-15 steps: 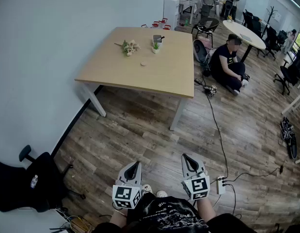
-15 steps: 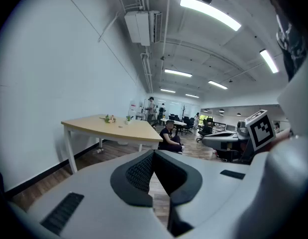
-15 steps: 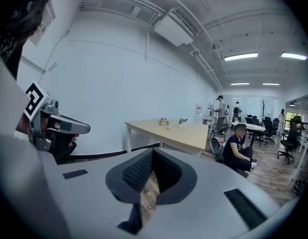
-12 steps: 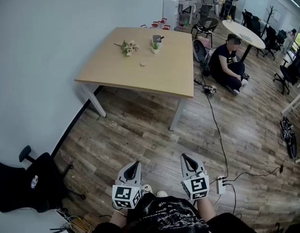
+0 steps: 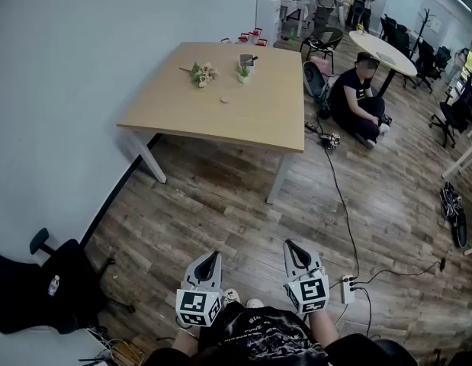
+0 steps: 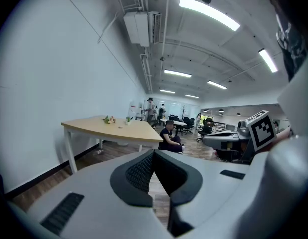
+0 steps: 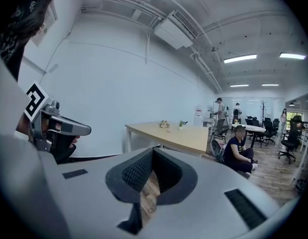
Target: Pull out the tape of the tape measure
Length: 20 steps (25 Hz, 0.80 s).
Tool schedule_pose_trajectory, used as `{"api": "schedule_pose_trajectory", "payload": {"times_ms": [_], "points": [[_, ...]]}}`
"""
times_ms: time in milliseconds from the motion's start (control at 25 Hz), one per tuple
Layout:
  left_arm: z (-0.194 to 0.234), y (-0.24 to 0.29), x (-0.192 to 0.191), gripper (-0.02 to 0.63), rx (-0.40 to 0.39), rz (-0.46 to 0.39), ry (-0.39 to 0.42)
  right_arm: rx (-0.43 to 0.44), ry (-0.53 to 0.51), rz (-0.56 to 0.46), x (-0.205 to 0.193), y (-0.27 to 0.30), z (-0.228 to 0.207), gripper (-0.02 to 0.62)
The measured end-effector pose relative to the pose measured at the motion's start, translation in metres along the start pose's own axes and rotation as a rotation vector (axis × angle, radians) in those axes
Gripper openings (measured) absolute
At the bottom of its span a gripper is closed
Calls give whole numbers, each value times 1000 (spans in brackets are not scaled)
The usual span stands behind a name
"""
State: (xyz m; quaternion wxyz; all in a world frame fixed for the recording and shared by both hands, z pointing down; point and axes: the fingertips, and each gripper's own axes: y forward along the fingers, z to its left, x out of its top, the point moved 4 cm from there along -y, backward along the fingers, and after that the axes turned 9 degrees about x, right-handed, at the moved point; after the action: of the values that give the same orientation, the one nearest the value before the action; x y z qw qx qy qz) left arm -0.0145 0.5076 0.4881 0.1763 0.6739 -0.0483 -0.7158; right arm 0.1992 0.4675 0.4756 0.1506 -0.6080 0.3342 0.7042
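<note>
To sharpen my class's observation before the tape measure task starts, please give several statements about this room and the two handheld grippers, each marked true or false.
1. The left gripper and the right gripper are both shut with nothing between their jaws. True.
2. Both grippers rest on the light wooden rectangular table. False: the table stands well ahead of them, across the wooden floor.
3. A person sits on the floor beside the table. True.
4. The black office chair stands to the right of the table. False: it is at the lower left of the head view, near the white wall.
5. A small bunch of flowers lies on the table. True.
</note>
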Motion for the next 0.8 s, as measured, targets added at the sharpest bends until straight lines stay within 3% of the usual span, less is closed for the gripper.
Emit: {"api": "schedule_pose_trajectory", "payload": {"times_ms": [160, 200, 280, 360, 800], "points": [[1, -1, 1, 9, -16, -10, -28, 0, 31, -20, 0, -2, -1, 19], [2, 0, 2, 22, -28, -16, -44, 9, 45, -25, 1, -1, -1, 76], [4, 1, 3, 152, -50, -30, -73, 30, 64, -29, 1, 3, 1, 226], [7, 2, 4, 214, -53, -39, -86, 32, 64, -27, 1, 5, 1, 285], [40, 14, 8, 242, -79, -36, -74, -1, 76, 0, 3, 28, 14, 302]]}}
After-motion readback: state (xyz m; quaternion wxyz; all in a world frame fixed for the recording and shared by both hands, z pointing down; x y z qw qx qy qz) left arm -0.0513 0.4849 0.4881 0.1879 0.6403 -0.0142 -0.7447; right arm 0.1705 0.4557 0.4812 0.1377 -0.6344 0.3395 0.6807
